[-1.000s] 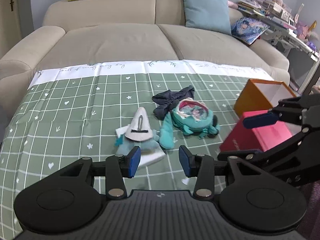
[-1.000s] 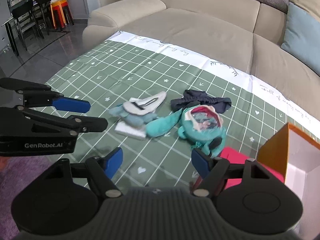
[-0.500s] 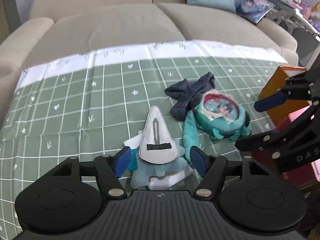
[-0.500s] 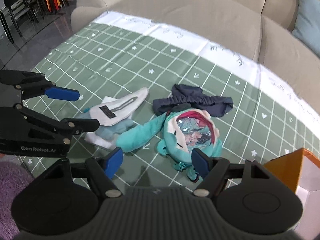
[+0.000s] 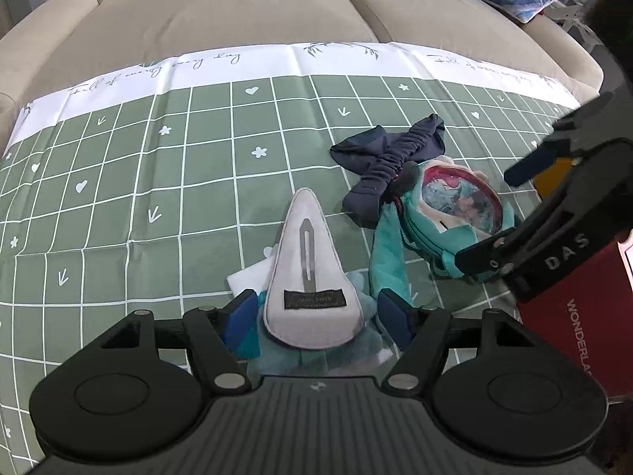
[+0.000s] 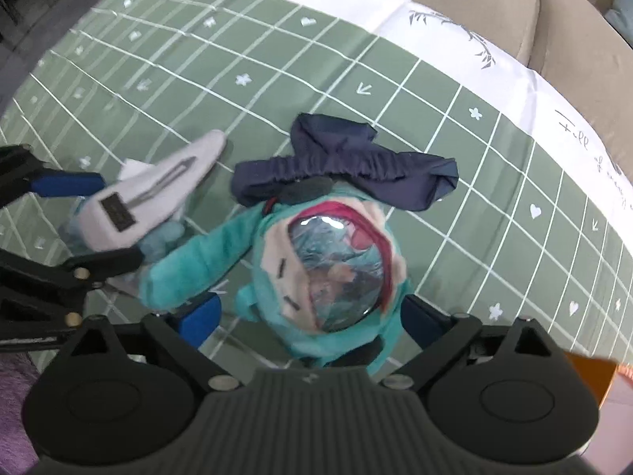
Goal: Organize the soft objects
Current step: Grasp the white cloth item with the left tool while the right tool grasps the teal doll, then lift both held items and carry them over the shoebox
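Teal plush between open jaws

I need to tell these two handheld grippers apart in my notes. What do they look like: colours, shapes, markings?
Both are matte black plastic with a ribbed centre plate, two round discs, silver pivot screws and blue finger pads. The left gripper appears identical in build to the right gripper. Seen from the left camera, the right one carries white letters "DAS". No cables or sleeves show.

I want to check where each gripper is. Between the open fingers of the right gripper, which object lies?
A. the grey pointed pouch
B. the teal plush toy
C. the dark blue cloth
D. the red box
B: in the right wrist view, the teal plush toy sits between the open fingers of the right gripper.
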### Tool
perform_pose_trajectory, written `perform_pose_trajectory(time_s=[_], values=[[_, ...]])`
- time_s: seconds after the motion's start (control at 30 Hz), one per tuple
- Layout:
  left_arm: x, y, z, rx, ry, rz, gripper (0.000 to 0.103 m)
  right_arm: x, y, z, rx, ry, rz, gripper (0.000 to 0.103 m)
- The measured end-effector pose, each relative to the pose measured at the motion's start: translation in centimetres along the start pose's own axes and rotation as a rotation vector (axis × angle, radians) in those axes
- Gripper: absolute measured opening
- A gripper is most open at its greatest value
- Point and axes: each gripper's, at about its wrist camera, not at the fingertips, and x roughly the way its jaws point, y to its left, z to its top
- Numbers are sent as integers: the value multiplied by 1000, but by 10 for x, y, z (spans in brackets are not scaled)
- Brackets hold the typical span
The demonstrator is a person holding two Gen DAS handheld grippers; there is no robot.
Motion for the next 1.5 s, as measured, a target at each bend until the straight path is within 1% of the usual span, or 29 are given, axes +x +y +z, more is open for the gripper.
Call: perform_pose_trajectory(time_s=[0.1,0.13,0.17,0.27,0.3,0.37,0.4,0.5,0.53,0.67,0.7,0.9,1.1,1.27,1.5], values=[[3,-2,2,9,8,15,70,10,0,6,-45,32,-27,100],[3,-2,2,11,10,22,66,12,-1,7,-46,36,-33,100],[4,-2,3,14,13,26,63,13,-1,8,-49,40,-27,100],[4,-3,3,16,17,24,60,17,1,9,-54,48,-5,99],[4,-3,3,16,17,27,60,19,2,8,-55,52,-2,96],[5,-4,3,22,18,31,58,24,3,7,-59,68,-7,92],[5,-4,2,26,17,34,57,25,1,7,-56,71,-8,87],[4,-6,2,29,14,37,52,26,-3,8,-48,77,8,83],[4,-6,2,27,13,36,46,26,-4,9,-51,77,14,81],[1,-6,2,23,5,34,40,25,-2,8,-65,70,4,74],[0,-5,3,18,3,32,40,23,-1,7,-70,62,-5,69],[-14,-6,1,6,-30,31,37,5,5,-1,-61,29,10,65],[-38,-7,-1,-5,-73,37,37,-20,13,-9,-52,-24,28,65],[-67,-11,-6,-8,-112,46,37,-45,30,-13,-52,-69,64,65],[-107,-18,-25,-39,-160,60,37,-81,60,-39,-75,-142,83,65]])
